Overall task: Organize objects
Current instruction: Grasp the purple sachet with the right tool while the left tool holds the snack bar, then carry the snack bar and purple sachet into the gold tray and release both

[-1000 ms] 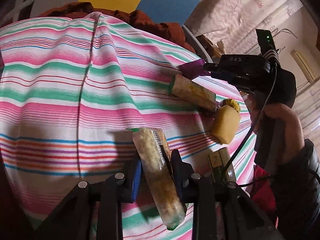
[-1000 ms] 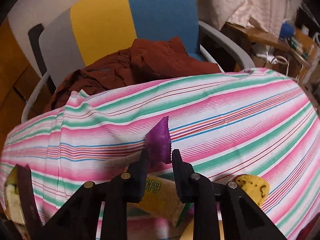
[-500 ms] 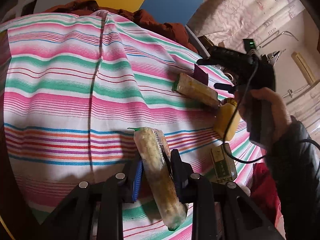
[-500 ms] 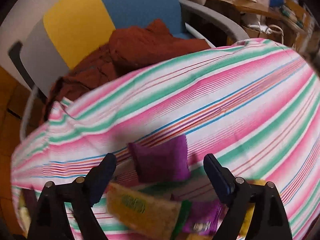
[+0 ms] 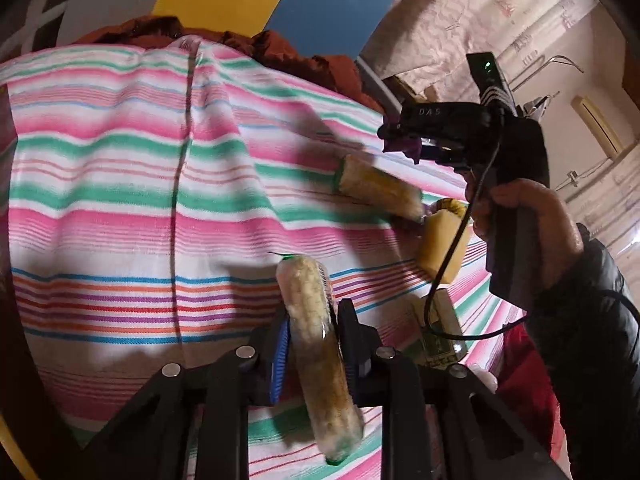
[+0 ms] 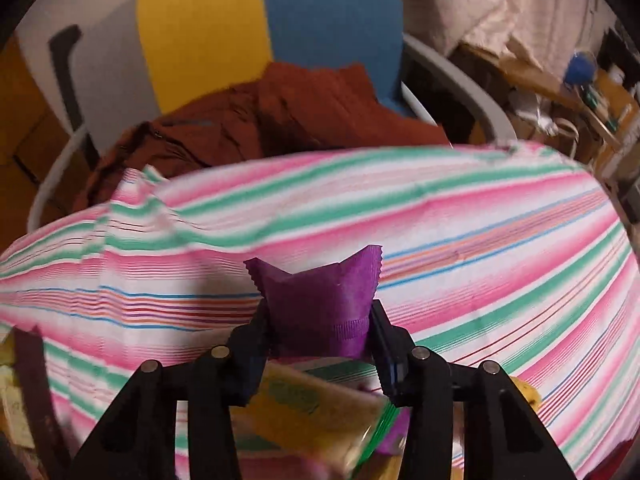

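My left gripper (image 5: 310, 336) is shut on a long corn cob in clear wrap (image 5: 316, 344), held just above the striped cloth (image 5: 120, 208). My right gripper (image 6: 318, 320) is shut on a purple packet (image 6: 320, 300), lifted over the cloth (image 6: 480, 248). In the left wrist view the right gripper (image 5: 400, 144) shows at the right with the purple packet (image 5: 402, 145) at its tips, held by a hand (image 5: 532, 216). Under it lie a second wrapped corn cob (image 5: 378, 192) and a yellow packet (image 5: 442, 246). A wrapped corn cob (image 6: 316, 412) lies blurred under the right gripper.
A green-labelled box (image 5: 436, 332) lies near the cloth's right edge. A rust-red garment (image 6: 260, 120) lies on a chair with yellow and blue back (image 6: 272, 20) beyond the table's far edge. Cluttered shelves (image 6: 580, 92) stand at the right. The cloth's left half holds nothing.
The right gripper opened, let the purple packet drop flat half a second ago, then shut on it again and lifted it. The left gripper keeps its corn cob, barely shifted.
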A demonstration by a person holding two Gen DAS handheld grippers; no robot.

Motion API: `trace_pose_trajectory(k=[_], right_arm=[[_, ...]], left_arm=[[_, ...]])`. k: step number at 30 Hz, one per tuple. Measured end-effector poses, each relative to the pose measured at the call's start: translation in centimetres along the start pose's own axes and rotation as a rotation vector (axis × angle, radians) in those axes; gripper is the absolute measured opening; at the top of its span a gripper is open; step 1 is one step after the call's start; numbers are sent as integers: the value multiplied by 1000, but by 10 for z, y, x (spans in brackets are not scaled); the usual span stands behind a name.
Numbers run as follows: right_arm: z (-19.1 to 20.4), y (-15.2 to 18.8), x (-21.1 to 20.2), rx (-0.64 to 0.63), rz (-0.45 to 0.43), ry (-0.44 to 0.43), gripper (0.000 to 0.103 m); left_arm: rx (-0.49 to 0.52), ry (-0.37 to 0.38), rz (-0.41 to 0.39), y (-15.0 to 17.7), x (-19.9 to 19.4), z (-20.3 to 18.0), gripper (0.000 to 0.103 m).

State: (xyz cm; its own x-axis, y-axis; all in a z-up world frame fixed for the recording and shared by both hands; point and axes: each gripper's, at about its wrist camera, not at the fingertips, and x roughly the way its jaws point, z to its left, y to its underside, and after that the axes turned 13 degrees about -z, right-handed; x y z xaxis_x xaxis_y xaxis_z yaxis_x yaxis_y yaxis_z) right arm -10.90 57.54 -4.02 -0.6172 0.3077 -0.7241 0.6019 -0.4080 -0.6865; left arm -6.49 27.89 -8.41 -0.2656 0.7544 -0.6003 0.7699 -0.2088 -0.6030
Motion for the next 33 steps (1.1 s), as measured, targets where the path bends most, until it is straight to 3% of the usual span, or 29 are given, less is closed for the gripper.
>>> trace_pose_trajectory(k=[8, 16, 22, 29, 31, 33], right_arm=[[36, -1, -57, -31, -89, -120, 47], [84, 23, -93, -53, -87, -267, 47], [141, 40, -111, -93, -60, -409, 47], [249, 65, -120, -189, 10, -579, 48], [281, 70, -120, -213, 27, -615, 53], [304, 73, -122, -217, 36, -650, 67]], left_arm=[[19, 21, -64, -8, -33, -8, 18], [-11, -4, -170, -21, -95, 5, 18], [-77, -109, -286, -32, -155, 45, 18], [-200, -311, -414, -38, -224, 117, 18], [-215, -349, -440, -39, -239, 132, 18], [-228, -383, -468, -42, -252, 146, 18]])
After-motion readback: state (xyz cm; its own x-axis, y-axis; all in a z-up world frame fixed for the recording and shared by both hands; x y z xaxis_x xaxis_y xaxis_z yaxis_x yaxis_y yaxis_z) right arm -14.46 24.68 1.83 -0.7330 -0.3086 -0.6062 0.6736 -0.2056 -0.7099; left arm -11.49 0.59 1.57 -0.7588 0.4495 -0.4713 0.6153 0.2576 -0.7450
